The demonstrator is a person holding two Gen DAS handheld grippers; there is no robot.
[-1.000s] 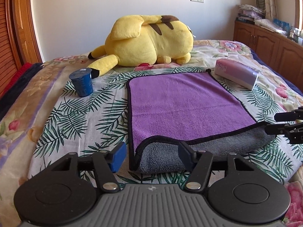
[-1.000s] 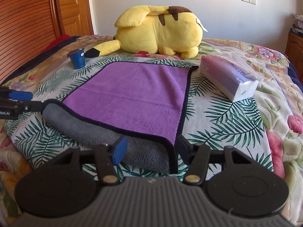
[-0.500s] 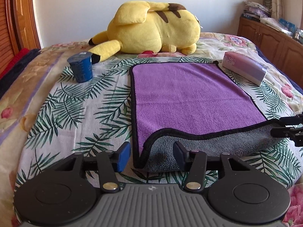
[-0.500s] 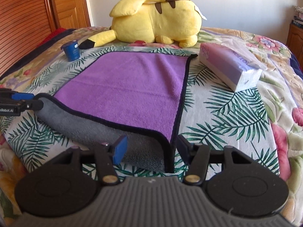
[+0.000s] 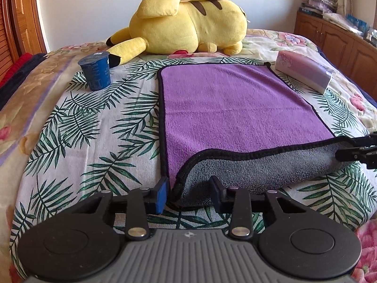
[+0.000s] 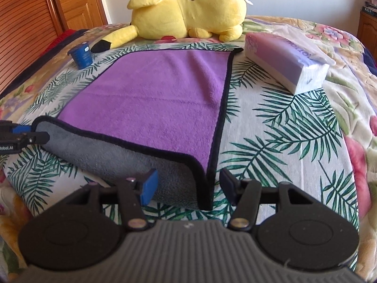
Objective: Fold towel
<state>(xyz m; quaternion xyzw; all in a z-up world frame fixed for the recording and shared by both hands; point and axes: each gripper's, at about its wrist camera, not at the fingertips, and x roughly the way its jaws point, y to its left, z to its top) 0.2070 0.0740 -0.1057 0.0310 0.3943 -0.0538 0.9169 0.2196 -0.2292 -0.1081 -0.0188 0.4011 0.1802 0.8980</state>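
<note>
With the towel (image 5: 235,108) lying flat on the bed (image 5: 94,127), its near edge rolled grey-side up, and my left gripper (image 5: 189,192) and right gripper (image 6: 187,185) both spread around its near corners, I should pinch both evenly before lifting.

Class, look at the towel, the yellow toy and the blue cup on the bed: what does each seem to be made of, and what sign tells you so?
Towel: soft microfibre or fleece, matte; fuzzy nap, purple face, grey underside, stitched black edge.
Yellow toy: plush fabric, probably stuffed; rounded, velvety surface.
Blue cup: probably thin plastic; smooth printed wall, foil-like lid, though uncertain.
</note>
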